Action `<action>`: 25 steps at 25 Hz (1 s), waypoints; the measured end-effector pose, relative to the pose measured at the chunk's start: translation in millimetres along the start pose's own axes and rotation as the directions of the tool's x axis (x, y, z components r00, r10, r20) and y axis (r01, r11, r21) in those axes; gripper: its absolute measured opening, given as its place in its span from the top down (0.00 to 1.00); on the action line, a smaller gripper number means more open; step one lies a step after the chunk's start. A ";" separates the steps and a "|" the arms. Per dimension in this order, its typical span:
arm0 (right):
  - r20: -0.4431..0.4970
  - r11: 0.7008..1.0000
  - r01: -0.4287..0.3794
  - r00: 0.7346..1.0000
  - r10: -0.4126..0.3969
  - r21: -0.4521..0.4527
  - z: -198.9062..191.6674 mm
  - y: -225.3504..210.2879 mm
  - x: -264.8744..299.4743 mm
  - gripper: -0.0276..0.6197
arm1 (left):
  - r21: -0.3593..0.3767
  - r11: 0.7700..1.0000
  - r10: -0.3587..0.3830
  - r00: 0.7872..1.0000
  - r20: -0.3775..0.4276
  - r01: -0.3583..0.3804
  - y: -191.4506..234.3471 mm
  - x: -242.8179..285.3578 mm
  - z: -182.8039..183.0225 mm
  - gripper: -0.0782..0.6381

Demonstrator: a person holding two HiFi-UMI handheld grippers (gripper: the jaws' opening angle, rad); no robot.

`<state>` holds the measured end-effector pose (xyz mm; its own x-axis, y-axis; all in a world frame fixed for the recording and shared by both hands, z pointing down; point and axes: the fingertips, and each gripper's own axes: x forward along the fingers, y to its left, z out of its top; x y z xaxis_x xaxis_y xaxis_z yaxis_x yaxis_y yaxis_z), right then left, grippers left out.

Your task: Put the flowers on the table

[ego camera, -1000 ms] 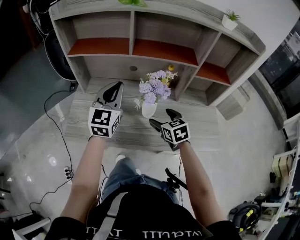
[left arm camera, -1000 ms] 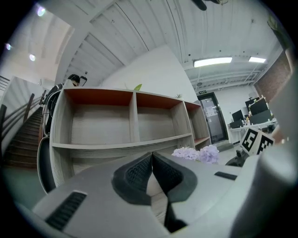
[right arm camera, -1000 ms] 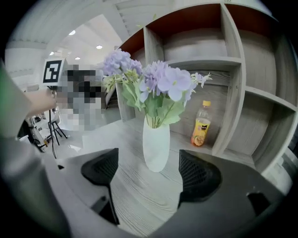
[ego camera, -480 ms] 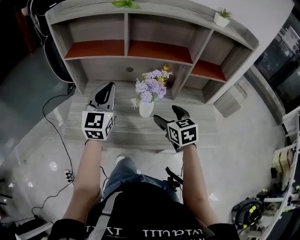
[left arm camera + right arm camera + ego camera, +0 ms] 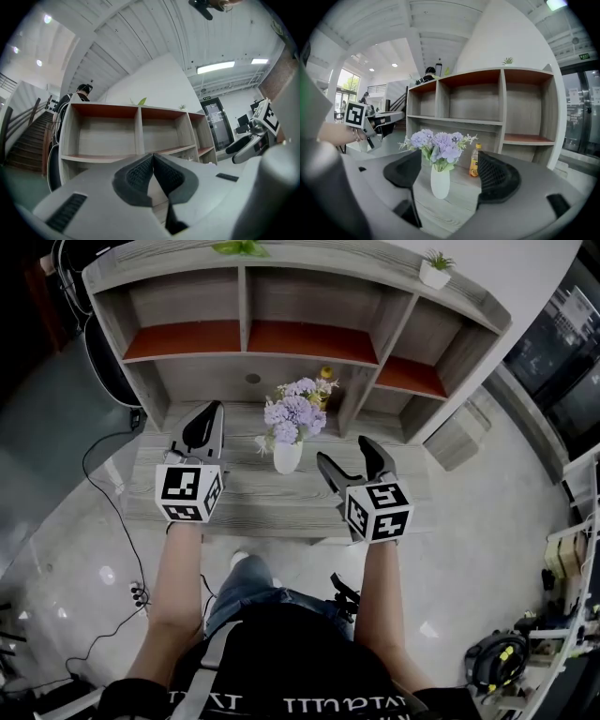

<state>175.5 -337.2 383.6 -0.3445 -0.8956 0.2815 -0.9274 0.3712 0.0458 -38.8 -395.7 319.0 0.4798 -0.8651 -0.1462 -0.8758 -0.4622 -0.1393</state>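
Currently my left gripper (image 5: 215,409) hangs over the left part of the grey wood-grain table (image 5: 246,501), and in the left gripper view (image 5: 153,158) its two dark ribbed pads meet at the tips with nothing between them. My right gripper (image 5: 345,453) sits over the right part of the table. Its jaws stand wide apart and hold nothing.

The bunch of pale purple flowers (image 5: 292,412) stands upright in a small white ceramic vase (image 5: 287,457). The vase rests on the table between my two grippers and touches neither. In the right gripper view (image 5: 450,172) the flowers (image 5: 438,144) and the vase (image 5: 440,183) show through the gap between the jaws, but they lie beyond the pads.

Behind the vase, near a shelf upright, is a small orange bottle with a yellow cap (image 5: 474,160). At the back of the table rises a grey wooden shelf unit with red-brown boards (image 5: 281,338), and I see nothing in its compartments. On its top, at the right, sits a little green plant in a white pot (image 5: 432,270).
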 end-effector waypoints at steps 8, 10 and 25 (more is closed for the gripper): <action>0.115 0.994 0.105 0.988 -0.105 0.007 31.0 -14.7 -23.8 0.76 | 0.044 0.999 -0.030 0.999 0.032 0.029 -10.7 3.8 17.8 0.87; 0.143 0.994 0.112 0.983 -0.113 0.010 39.1 -15.8 -28.7 0.82 | 0.039 0.999 -0.027 0.999 0.040 0.026 -11.3 4.3 20.3 0.87; 0.356 0.970 0.231 0.914 -0.193 -0.068 80.2 -18.1 -72.5 0.94 | 0.049 0.998 -0.046 0.996 0.074 0.043 -20.6 -2.2 32.6 0.87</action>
<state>205.6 -298.7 285.5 -0.1877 -0.9779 -0.0925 -0.9699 0.1696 0.1749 -20.1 -378.0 290.2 0.5223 -0.8261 -0.2117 -0.8509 -0.4885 -0.1931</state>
